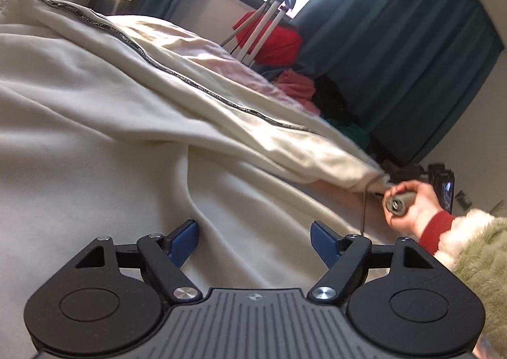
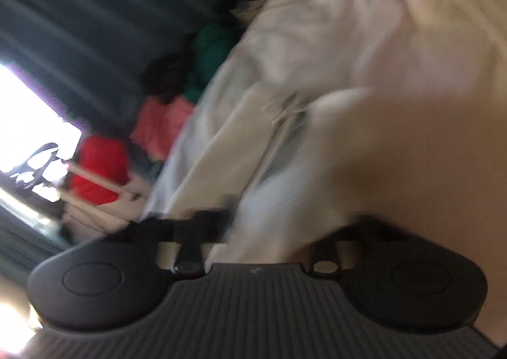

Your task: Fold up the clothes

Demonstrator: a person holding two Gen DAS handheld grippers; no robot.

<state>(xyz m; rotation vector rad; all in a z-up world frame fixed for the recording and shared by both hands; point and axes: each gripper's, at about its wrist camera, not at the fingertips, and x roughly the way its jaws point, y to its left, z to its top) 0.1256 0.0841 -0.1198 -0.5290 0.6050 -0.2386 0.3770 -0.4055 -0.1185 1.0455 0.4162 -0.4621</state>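
Note:
A cream garment with a dark printed stripe lies spread over the bed. My left gripper is open, its blue pads wide apart just above the cloth. The right gripper, held in a hand at the right, pulls a corner of the garment taut off the bed's edge. In the blurred right wrist view the cream garment bunches between the right gripper's fingers, which are covered by cloth.
A pink-and-cream sheet covers the bed behind the garment. A pile of red, pink and green clothes and a white rack stand by dark curtains under a bright window.

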